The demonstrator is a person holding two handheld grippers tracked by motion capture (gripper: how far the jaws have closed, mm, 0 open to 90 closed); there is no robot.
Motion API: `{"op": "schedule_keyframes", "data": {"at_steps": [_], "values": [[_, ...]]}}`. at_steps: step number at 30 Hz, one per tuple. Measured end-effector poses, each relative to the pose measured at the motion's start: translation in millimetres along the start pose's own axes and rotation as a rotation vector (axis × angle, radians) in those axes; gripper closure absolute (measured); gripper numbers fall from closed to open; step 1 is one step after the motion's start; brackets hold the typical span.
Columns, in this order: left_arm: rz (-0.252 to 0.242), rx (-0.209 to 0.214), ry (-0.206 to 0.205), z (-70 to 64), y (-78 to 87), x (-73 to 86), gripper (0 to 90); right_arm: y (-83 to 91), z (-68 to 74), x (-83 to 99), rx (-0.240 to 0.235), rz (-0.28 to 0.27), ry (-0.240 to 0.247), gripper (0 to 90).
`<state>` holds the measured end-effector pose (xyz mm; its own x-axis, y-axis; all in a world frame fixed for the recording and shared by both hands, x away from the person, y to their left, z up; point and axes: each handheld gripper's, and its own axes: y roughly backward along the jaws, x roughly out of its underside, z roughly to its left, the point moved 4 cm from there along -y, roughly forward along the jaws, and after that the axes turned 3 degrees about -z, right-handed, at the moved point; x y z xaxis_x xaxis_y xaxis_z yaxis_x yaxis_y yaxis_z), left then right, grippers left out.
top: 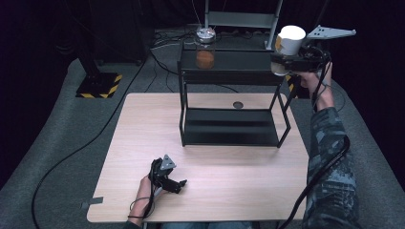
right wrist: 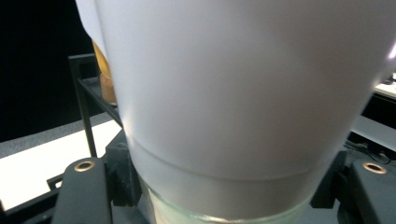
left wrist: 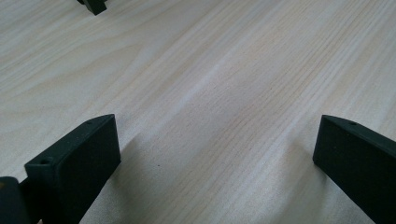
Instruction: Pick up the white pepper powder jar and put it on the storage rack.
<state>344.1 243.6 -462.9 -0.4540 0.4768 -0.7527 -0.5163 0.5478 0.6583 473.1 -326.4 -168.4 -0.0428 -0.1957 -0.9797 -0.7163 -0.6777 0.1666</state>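
**White-lidded jar held at the shelf's right end, not yet set down**

The right hand-held gripper [top: 286, 61] is clamped on a glass jar with a tall white lid [top: 289, 42], its jaws pressing the jar from both sides just under the lid; in the right gripper view the white lid [right wrist: 233, 84] rises straight ahead of that hand-held gripper and the glass begins at its lower rim. The jar is upright and raised, carried at the right end of the black metal two-tier shelf [top: 229, 67], at about the height of the top tier. Whether its base already touches the tier cannot be told; it looks to be in the air, just off the edge.

Beyond that hand-held gripper, at the shelf's other end, a clear glass jar with orange contents and a silvery lid [top: 205, 47] already stands on the top tier. So one jar seems placed, and the second seems most of the way there: lifted and brought up, with the setting down and letting go left to do.

The left hand-held gripper [top: 168, 177] rests low on the pale wooden surface [top: 143, 143], jaws spread wide with bare wood grain between them, holding nothing and well apart from the shelf.
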Motion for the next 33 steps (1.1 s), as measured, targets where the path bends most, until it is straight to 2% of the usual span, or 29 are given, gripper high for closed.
{"op": "schedule_keyframes", "data": {"at_steps": [19,33], "values": [[0.0,0.0,0.0,0.0,0.0,0.0,0.1,-29.1,-8.0,-5.1,0.002,0.034,-0.012,30.1],[0.0,0.0,0.0,0.0,0.0,0.0,0.1,-42.6,-16.2,-3.8,0.017,0.045,-0.051,30.1]]}}
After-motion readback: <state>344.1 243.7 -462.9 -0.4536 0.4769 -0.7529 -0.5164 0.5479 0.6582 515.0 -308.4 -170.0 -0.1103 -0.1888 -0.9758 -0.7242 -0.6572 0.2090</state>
